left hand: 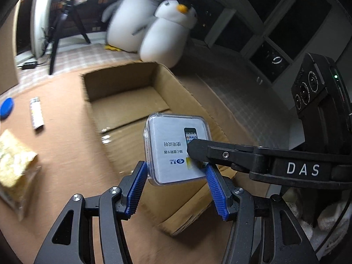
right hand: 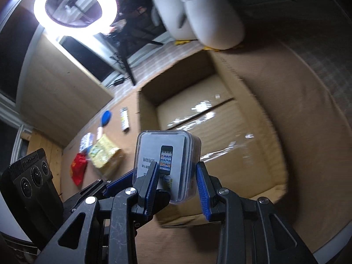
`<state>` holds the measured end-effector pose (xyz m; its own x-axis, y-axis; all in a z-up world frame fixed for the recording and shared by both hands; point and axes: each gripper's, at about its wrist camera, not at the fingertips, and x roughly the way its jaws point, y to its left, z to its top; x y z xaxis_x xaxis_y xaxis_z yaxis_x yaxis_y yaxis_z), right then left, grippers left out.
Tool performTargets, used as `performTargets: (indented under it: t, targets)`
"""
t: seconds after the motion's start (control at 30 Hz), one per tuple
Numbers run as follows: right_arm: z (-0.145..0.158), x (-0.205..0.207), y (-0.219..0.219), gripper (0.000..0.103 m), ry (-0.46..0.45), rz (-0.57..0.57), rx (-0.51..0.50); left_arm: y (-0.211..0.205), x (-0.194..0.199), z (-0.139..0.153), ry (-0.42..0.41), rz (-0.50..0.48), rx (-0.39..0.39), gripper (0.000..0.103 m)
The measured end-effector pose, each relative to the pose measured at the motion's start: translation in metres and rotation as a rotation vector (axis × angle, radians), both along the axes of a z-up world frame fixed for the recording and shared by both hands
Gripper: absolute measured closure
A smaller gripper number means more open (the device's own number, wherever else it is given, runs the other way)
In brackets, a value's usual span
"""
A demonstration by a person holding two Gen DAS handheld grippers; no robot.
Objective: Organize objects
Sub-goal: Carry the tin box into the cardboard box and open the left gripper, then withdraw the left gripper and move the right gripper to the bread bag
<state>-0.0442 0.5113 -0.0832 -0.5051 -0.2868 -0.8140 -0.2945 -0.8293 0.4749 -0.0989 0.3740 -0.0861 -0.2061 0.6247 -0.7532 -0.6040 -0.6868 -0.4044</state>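
Note:
A clear plastic case (left hand: 169,147) with a white printed card showing a phone hangs over the near part of an open cardboard carton (left hand: 123,112). My left gripper (left hand: 176,168) is shut on the case, its blue pads on the two side edges. The right gripper's black finger (left hand: 211,151) reaches in from the right across the case's face. In the right wrist view the case (right hand: 173,151) stands upright between the blue pads of my right gripper (right hand: 177,169), which is shut on its front and back. The carton (right hand: 211,123) lies behind it, with nothing visible inside.
On the brown surface left of the carton lie a small white tube (left hand: 36,113), a blue lid (left hand: 6,107), a yellow snack bag (left hand: 13,160) and a red packet (right hand: 78,169). Two penguin plush toys (left hand: 167,30) sit behind the carton. A lit ring light (right hand: 74,2) stands on a tripod (left hand: 59,28).

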Motion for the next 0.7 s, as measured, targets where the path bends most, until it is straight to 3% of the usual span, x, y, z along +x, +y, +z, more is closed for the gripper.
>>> performTargets:
  t: [0.4,0.47,0.5,0.6,0.7]
  targets:
    - [-0.026,0.000,0.036,0.072,-0.060,-0.028,0.024,0.044,-0.007,-0.028,-0.036,-0.042,-0.047,0.044]
    - [-0.029,-0.001,0.038,0.072,-0.067,-0.027,0.022,0.046,-0.009,-0.030,-0.033,-0.035,-0.066,0.037]
    - [-0.029,-0.001,0.038,0.070,-0.069,-0.034,0.028,0.044,-0.009,-0.029,-0.027,-0.030,-0.069,0.036]
    - [-0.025,0.001,0.038,0.051,-0.062,-0.053,0.068,0.039,-0.007,-0.028,-0.009,-0.025,-0.076,0.033]
    - [-0.019,0.001,0.034,0.050,-0.044,-0.048,0.094,0.032,-0.007,-0.026,-0.004,-0.017,-0.075,0.033]
